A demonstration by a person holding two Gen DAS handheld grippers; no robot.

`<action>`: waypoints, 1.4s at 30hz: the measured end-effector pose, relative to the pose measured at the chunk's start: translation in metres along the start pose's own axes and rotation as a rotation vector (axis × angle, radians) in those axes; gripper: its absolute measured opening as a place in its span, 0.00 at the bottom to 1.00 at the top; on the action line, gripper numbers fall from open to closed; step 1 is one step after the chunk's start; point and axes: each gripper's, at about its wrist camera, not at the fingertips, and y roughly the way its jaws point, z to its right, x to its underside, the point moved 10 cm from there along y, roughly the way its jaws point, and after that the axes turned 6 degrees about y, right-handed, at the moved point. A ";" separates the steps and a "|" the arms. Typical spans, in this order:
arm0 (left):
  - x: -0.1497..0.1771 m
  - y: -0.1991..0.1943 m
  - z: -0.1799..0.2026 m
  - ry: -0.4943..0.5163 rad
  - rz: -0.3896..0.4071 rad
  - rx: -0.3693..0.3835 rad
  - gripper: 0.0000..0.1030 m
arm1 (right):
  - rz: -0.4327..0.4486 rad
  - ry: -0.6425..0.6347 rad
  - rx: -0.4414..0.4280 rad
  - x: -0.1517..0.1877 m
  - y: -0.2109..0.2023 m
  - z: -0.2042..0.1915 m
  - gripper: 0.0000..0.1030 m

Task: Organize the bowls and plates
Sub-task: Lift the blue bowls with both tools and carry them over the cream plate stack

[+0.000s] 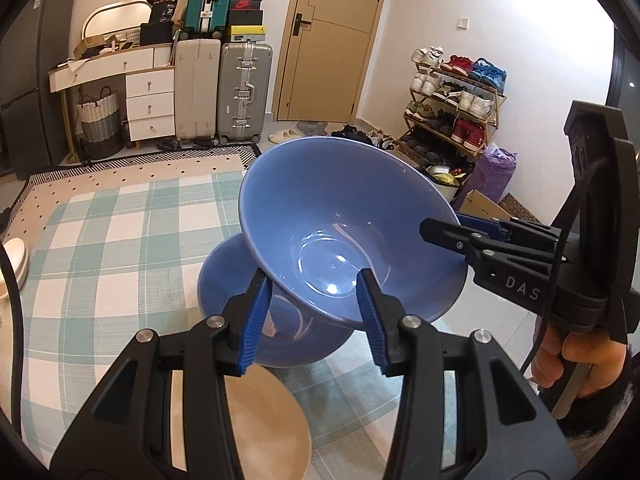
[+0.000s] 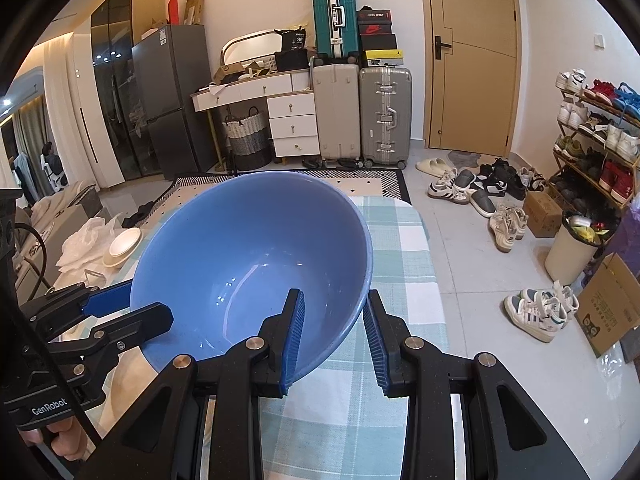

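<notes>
- Left gripper (image 1: pixel 316 312): blue pads pinch the near rim of the raised blue bowl (image 1: pixel 340 236), one pad inside the wall, one outside.
- Right gripper (image 2: pixel 334 340): nearly pressed together on the same bowl's rim at the opposite side, wall clamped between the pads. In the left wrist view it enters from the right, a hand (image 1: pixel 576 364) on its handle.
- The raised bowl is clear of the table and tilted, its open side turned toward the left camera. Empty and glossy inside.
- Just below and behind it, a second blue bowl (image 1: pixel 240 280) sits upright on the checked tablecloth (image 1: pixel 120 240). The raised bowl's base overlaps it; whether they touch I cannot tell.
- Nearer the left camera, a beige plate (image 1: pixel 272 424) lies flat on the cloth.
- Far left edge, a white dish (image 2: pixel 124 244) sits apart.
- Step in hand, as I judge it: two-handed carry, nesting one blue bowl into the other.
- Next move calls for levelling the raised bowl, centring it over the lower one, lowering until seated, then spreading both grippers.
</notes>
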 end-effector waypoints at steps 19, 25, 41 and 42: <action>0.017 0.027 -0.047 -0.028 -0.060 -0.062 0.40 | -0.070 -0.022 -0.032 0.013 0.059 -0.031 0.31; 0.027 0.047 -0.058 -0.031 -0.088 -0.075 0.40 | -0.089 -0.029 -0.029 0.020 0.074 -0.032 0.31; 0.051 0.102 -0.072 -0.003 -0.146 -0.106 0.40 | -0.128 -0.027 -0.013 0.036 0.098 -0.025 0.31; 0.053 0.105 -0.071 0.002 -0.151 -0.110 0.40 | -0.130 -0.026 -0.012 0.038 0.099 -0.025 0.31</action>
